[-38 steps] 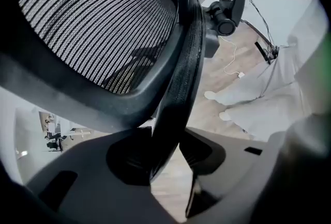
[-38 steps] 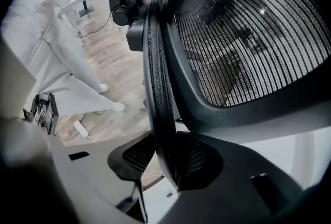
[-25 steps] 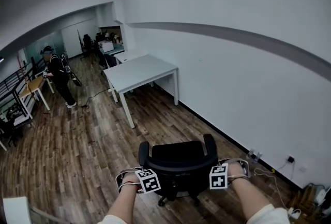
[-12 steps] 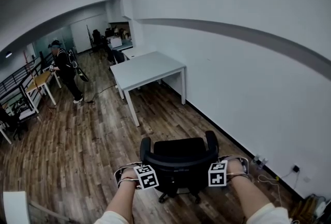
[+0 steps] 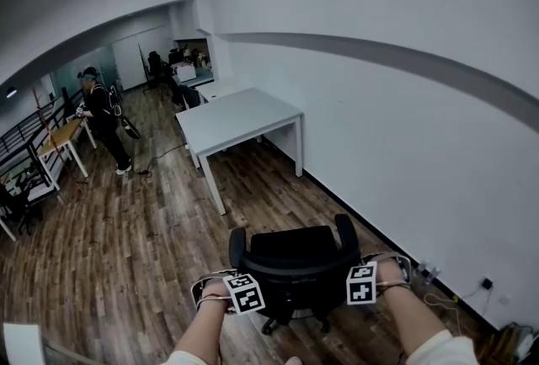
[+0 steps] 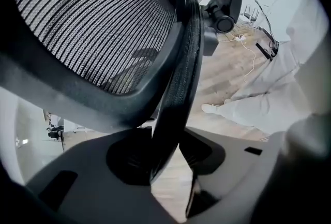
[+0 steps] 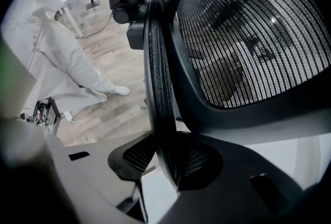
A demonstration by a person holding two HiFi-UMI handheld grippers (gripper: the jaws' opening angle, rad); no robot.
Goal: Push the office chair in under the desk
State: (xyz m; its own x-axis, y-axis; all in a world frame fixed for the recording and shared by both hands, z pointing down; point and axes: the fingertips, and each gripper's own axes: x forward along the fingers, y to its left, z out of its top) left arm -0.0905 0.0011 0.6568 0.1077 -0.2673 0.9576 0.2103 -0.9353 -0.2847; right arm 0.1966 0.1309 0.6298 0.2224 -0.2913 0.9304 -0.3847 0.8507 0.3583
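Left gripper: the left gripper (image 6: 170, 150) pinches the side rim of the mesh backrest (image 6: 103, 36), the dark edge wedged between its two jaws; the grip has not altered over the last second.
Right gripper: the right gripper (image 7: 165, 166) is clamped the same way on the opposite rim, also unchanged.
Office chair: the office chair (image 5: 292, 258) stands on the wood floor (image 5: 126, 245) just ahead of the person, its back to them, well short of the desk's near end.
What changed: the cables (image 5: 434, 292) at the wall's foot have slid lower and rightward in the head view, so person and chair seem to have crept forward along the wall (image 5: 404, 136); the gap to the desk has barely shrunk.
Meaning: I judge the push is early, with most of the run left.
Desk: the desk (image 5: 240, 115) sits with one long edge against the wall.
Far end: a person (image 5: 101, 115) has shifted a little.
Hidden: the castors and seat lie mostly under the backrest; the space beneath the desk's top is largely out of sight; the pads themselves are lost against the black rim.
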